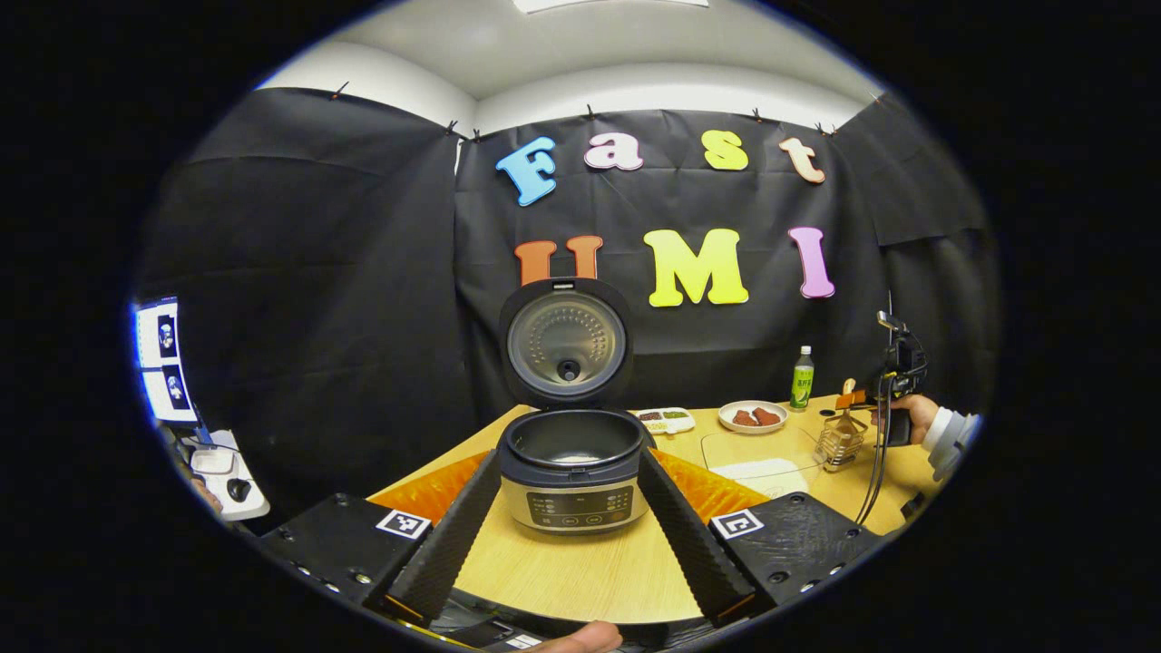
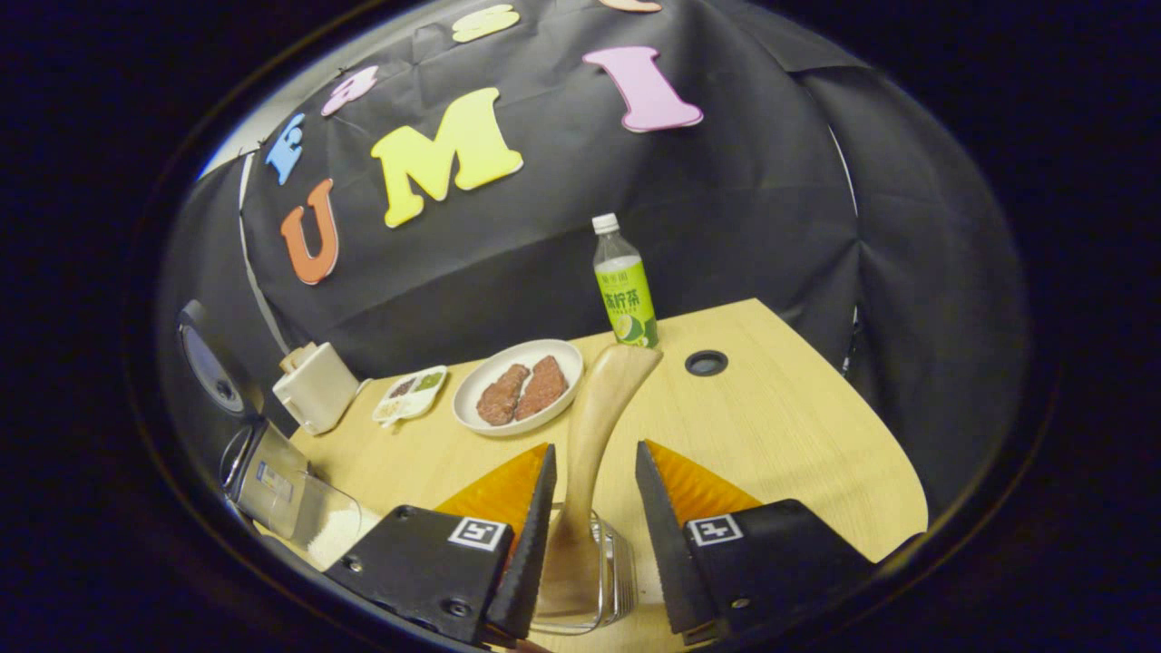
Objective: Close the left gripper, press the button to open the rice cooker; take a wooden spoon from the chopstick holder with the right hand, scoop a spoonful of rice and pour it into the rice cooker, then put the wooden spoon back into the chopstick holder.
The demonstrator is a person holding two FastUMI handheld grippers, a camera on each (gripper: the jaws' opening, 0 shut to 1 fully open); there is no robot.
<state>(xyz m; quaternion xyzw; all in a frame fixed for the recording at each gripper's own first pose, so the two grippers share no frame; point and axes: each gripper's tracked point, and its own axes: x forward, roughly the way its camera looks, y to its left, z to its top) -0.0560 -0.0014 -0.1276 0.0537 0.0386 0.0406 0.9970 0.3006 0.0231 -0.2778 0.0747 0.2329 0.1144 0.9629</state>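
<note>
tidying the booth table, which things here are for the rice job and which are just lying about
For the job: cooker, spoon, holder, rice container.

Lying about: bottle, meat plate, sauce tray, white jug.

Black cloth [image 1: 345, 272] hangs in wrinkled folds around the booth, clipped along its top edge at 12 o'clock in the left gripper view. Above it run a pale wall band [image 1: 635, 86] and a white ceiling [image 1: 508, 41]. A light wooden table [image 2: 771, 408] fills the lower half, with a round cable hole [image 2: 706, 363] toward 1 o'clock in the right gripper view. At 9 o'clock in the left gripper view, a lit monitor [image 1: 165, 363] stands.
</note>
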